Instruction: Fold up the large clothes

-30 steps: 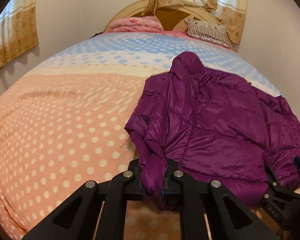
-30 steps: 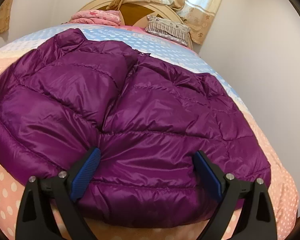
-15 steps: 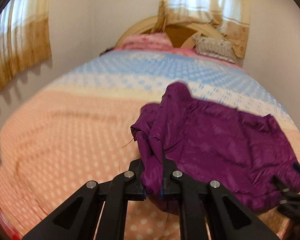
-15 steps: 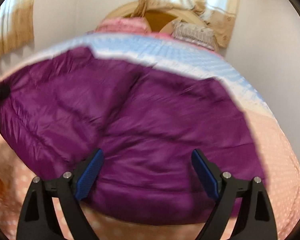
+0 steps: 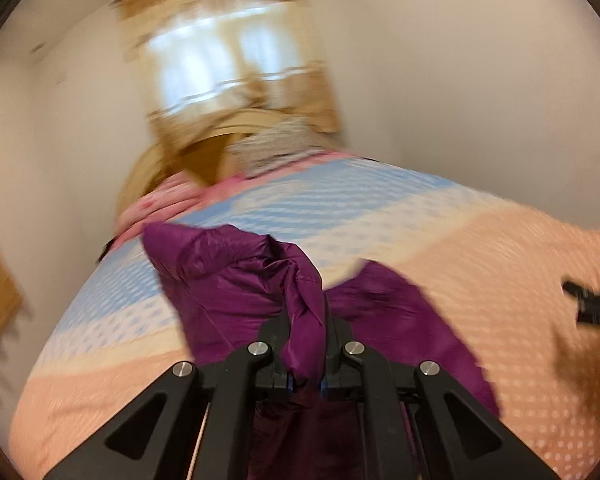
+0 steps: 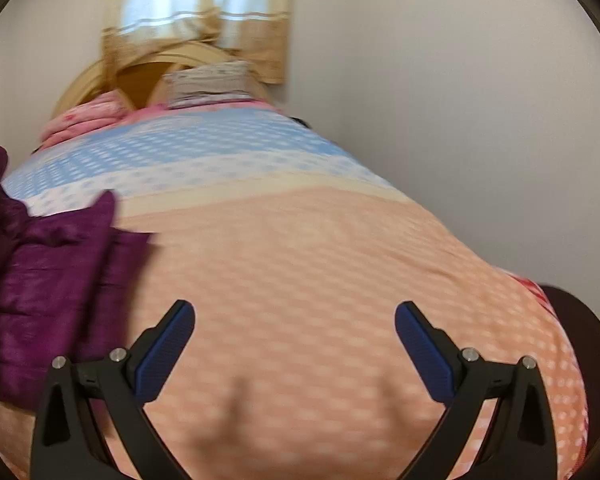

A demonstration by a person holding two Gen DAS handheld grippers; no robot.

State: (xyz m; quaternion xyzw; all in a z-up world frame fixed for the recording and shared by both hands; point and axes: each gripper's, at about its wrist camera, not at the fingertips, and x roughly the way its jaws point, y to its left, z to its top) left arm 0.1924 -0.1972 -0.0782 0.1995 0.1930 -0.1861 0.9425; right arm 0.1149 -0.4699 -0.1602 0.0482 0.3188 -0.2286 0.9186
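Purple puffer jacket (image 5: 236, 280) lying bunched on the bed (image 5: 480, 264), spread from the blue-dotted band of the bedspread toward the peach-dotted band near the foot edge. Left hand-held gripper (image 5: 305, 360): jaws drawn narrow and clamped on a gathered fold of the jacket, which rises between the fingers and hangs below them. Right hand-held gripper (image 6: 294, 344): jaws spread wide with nothing between them; blue pads (image 6: 162, 352) face each other above the bare peach part of the bedspread, toward the bed's right edge. In the right wrist view the jacket (image 6: 48, 280) sits at the left margin, beside the gripper's left finger; whether fabric and finger touch cannot be told. Head of the bed: folded pink blanket (image 6: 84, 118) and a pale striped pillow (image 6: 208, 84) against a rounded wooden headboard (image 6: 140, 72), with a curtain (image 6: 204, 20) over the window behind. The left wrist view is motion-blurred; a dark shape at its right margin is probably the other gripper (image 5: 592, 308).
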